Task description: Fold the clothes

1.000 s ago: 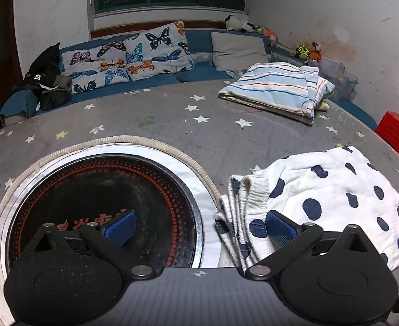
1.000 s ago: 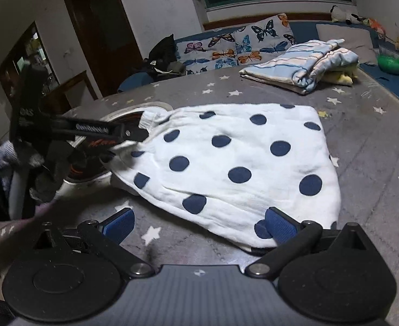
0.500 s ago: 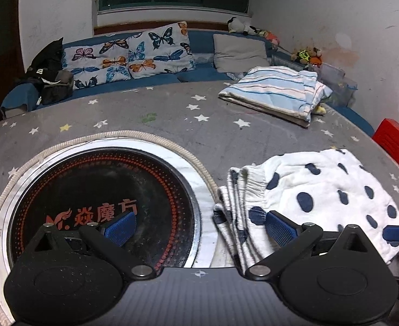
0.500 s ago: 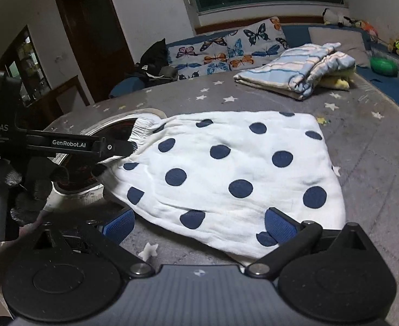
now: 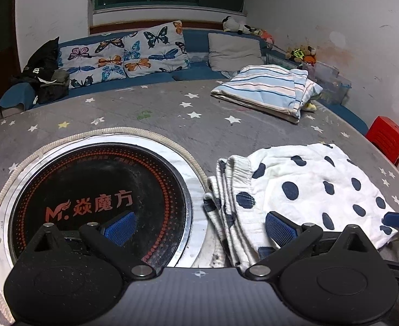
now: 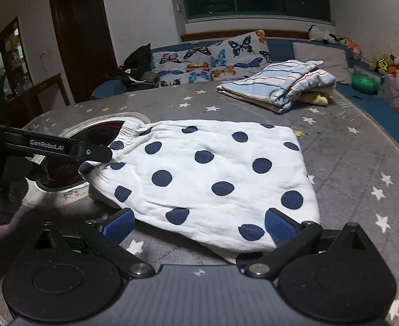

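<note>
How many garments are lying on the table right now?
2: the polka-dot garment near both claws beside the round cooktop, and the striped folded one at the far edge. Something yellow under the striped one may be another.

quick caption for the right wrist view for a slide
Open right gripper at the near edge of a polka-dot garment on a star-print table, left gripper at its waistband.

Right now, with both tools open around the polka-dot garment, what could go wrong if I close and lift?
The waistband end of the polka-dot garment lies on the rim of the hotplate, so dragging that way could pull cloth across it. The left tool straddles bunched layers and might catch only some. The right tool sits at the hem and could pinch just the top layer.
</note>
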The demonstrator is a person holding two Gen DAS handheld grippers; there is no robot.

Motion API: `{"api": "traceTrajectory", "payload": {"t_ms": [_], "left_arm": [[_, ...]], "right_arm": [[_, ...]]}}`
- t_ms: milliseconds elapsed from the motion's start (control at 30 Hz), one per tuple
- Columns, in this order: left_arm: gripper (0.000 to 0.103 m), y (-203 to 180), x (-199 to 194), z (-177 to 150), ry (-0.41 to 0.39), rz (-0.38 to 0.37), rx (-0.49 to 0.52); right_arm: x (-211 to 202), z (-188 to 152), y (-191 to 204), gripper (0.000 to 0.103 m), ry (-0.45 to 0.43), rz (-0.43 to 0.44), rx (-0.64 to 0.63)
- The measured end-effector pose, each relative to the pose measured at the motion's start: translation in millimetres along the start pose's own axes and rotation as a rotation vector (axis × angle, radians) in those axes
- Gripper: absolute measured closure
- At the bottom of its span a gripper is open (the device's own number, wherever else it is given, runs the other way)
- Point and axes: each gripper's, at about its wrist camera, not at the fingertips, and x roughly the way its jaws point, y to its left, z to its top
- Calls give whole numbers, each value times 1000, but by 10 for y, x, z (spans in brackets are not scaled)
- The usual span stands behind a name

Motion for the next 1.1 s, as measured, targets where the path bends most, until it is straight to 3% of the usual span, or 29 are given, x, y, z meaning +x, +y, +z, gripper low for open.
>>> {"api": "traceTrajectory", "payload": {"t_ms": [400,700,967,1100], "left_arm": [[0,-16,-82,-101,7,-7,16],[0,-4,-74,-142,14,0,22],[0,-1,4,-179,30,2,31],[0,-1,-13,-161,24,1,22]], "right_arm": [[2,-58,65,0,-10,-63,18],[-5,-65,60,0,-18,-65,39],[69,-65,65,0,26,-75,-8],[18,61,70,0,-3,-55,-23]]}}
